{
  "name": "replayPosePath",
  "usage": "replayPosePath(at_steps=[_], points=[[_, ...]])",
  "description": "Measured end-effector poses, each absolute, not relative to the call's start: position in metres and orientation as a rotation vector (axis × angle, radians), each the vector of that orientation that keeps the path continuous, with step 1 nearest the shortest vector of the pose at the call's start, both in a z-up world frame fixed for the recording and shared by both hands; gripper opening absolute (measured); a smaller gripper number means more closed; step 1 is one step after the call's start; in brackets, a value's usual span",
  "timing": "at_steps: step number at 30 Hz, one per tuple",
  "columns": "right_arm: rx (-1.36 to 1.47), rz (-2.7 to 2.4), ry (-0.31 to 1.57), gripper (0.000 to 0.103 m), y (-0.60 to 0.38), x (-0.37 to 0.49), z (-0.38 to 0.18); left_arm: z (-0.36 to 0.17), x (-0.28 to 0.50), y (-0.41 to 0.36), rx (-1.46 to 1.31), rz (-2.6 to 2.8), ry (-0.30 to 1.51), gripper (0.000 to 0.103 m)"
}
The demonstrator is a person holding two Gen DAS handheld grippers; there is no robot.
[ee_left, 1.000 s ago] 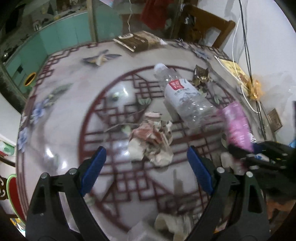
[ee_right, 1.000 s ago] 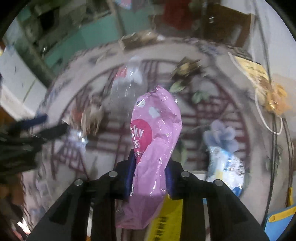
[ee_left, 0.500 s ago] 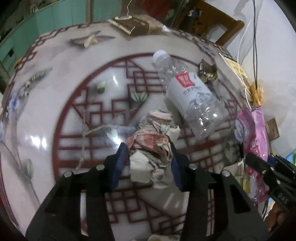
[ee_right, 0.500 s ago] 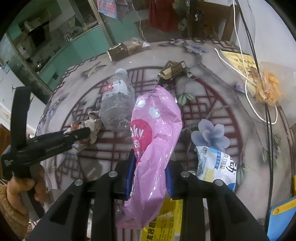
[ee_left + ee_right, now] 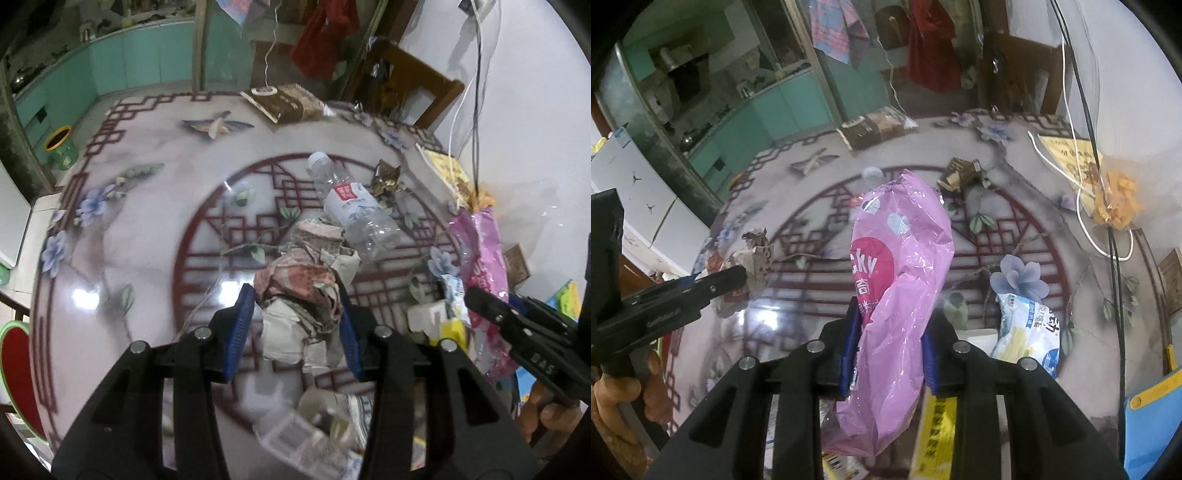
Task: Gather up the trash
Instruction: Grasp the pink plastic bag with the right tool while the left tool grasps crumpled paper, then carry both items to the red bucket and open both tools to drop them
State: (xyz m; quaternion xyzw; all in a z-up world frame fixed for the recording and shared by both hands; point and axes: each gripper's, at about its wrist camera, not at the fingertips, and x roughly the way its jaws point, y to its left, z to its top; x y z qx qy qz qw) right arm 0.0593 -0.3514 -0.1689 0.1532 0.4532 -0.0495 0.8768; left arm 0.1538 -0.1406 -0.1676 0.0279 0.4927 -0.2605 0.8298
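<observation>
The round table (image 5: 155,236), glossy and pale with a dark red lattice ring and painted blue flowers, fills both views. In the right wrist view the right gripper (image 5: 888,347) is clenched on a crinkly pink plastic bag (image 5: 905,266) at 6 o'clock, its red patch reading "cky". In the left wrist view the left gripper (image 5: 295,328) grips a crumpled wad of paper (image 5: 306,291), beige and reddish, at centre. Towards 1 o'clock a clear plastic bottle (image 5: 354,210) with a red-and-white label lies on its side, touching the wad.
</observation>
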Motion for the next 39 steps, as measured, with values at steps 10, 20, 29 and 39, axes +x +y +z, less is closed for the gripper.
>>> replayPosePath(at_steps=[10,20,29,39], points=[[0.276,-0.069,0.885,0.029,-0.313,0.032,-0.132,-0.125,0.101,-0.098,0.052,-0.523,0.948,0.042],[0.230,-0.009,0.833,0.029,-0.267,0.018,-0.105,-0.103,0.067,-0.045,0.016,-0.441,0.879,0.042],[0.188,0.045,0.820,0.029,-0.224,0.021,-0.095,-0.099,0.059,0.006,-0.027,-0.381,0.861,0.042],[0.145,0.087,0.810,0.029,-0.166,0.028,-0.085,-0.098,0.060,0.068,-0.071,-0.338,0.854,0.042]])
